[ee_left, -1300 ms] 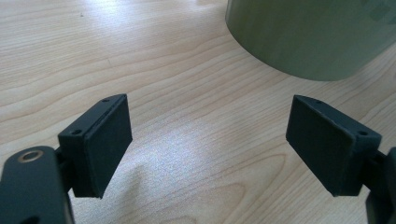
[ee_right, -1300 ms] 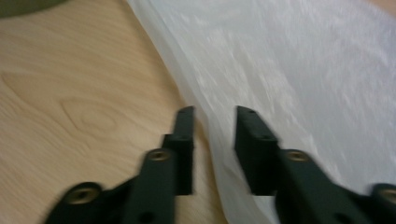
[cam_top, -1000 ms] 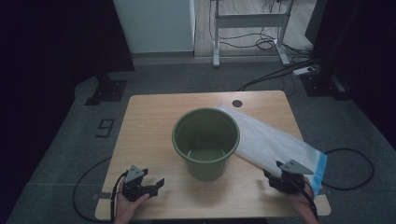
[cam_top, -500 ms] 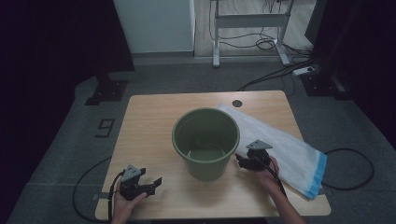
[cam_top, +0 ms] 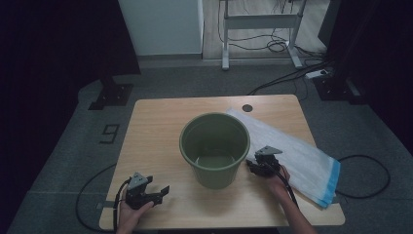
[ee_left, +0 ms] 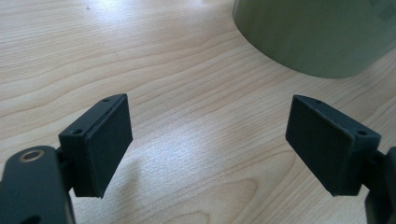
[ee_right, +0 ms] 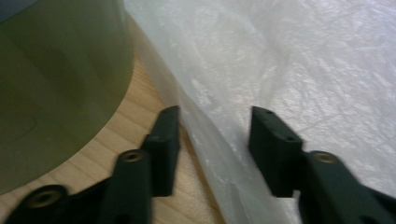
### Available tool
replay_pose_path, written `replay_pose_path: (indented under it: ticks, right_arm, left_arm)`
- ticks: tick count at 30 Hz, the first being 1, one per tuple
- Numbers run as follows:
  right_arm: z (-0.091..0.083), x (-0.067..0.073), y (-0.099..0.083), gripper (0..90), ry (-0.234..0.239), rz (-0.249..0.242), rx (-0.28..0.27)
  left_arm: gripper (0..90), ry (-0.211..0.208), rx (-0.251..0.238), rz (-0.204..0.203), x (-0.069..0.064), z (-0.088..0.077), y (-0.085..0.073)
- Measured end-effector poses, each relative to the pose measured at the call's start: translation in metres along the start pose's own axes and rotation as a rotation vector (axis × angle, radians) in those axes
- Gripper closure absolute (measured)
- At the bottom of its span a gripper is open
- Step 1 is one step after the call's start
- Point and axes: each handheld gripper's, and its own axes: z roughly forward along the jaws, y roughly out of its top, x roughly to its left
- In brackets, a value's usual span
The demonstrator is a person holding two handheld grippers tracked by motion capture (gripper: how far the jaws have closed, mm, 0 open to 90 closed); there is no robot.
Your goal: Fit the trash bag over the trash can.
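The surface [cam_top: 160, 126] was a light wood top with a small dark round spot [cam_top: 247, 107] near its far edge. It stood on grey floor [cam_top: 63, 161] bearing a "9" mark [cam_top: 110, 133], with cables [cam_top: 287, 78] and a white desk frame [cam_top: 260, 29] beyond.

The bag [cam_top: 297, 156], white translucent plastic with a blue band at its near right end, lay flat on the right half of the surface. Its far corner sat behind the pail and its blue end overhung the right edge.

The pail [cam_top: 215, 148], olive green and upright, stood at mid-surface with the bag's long edge running just beside its right wall. Whether pail and bag touched could not be told.

The right hand-held gripper [cam_top: 254, 165] sat low just right of the pail, at the bag's left edge. In the right gripper view its jaws had just been closing, and the raised, folded edge of the bag [ee_right: 219, 140] lay between them. The jaws remained partly apart, and the pads [ee_right: 168, 140] did not visibly press the plastic. The pail wall [ee_right: 56, 84] stood close on that view's left.

The left hand-held gripper [cam_top: 158, 194] rested at the near left of the surface, well apart from the pail. Its jaws stood wide apart over bare wood, nothing between them, with the pail base [ee_left: 317, 37] ahead.
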Motion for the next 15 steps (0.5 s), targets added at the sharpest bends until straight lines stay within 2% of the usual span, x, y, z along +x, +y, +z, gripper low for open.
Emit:
replay_pose_path:
  ticks: [5, 6, 9, 10, 11, 12, 15]
  right_arm:
    - [0.0, -0.004, 0.0, 84.3, -0.018, 0.01, -0.007]
    - [-0.001, -0.004, 0.0, 87.6, -0.03, 0.002, -0.006]
    - [-0.003, -0.005, -0.001, 88.6, -0.044, 0.005, -0.025]
    - [-0.006, -0.007, -0.001, 88.7, -0.042, 0.022, -0.048]
    - [-0.013, -0.012, -0.001, 88.8, -0.039, 0.074, -0.098]
    - [-0.018, -0.014, 0.0, 88.8, -0.037, 0.101, -0.125]
    - [-0.034, -0.021, 0.003, 88.8, -0.021, 0.169, -0.207]
  left_arm:
    - [14.6, 0.007, 0.004, -0.002, 0.0, 0.0, -0.001]
    - [14.6, 0.008, 0.005, 0.0, 0.0, -0.001, -0.001]
    - [14.6, 0.011, 0.004, 0.003, 0.001, -0.001, 0.0]
    - [14.6, 0.011, 0.002, -0.002, 0.002, -0.001, 0.0]
    - [14.6, 0.013, 0.003, -0.008, 0.003, -0.001, -0.001]
    - [14.6, 0.015, 0.005, -0.008, 0.003, -0.001, -0.001]
    - [14.6, 0.017, 0.006, -0.008, 0.002, 0.0, -0.002]
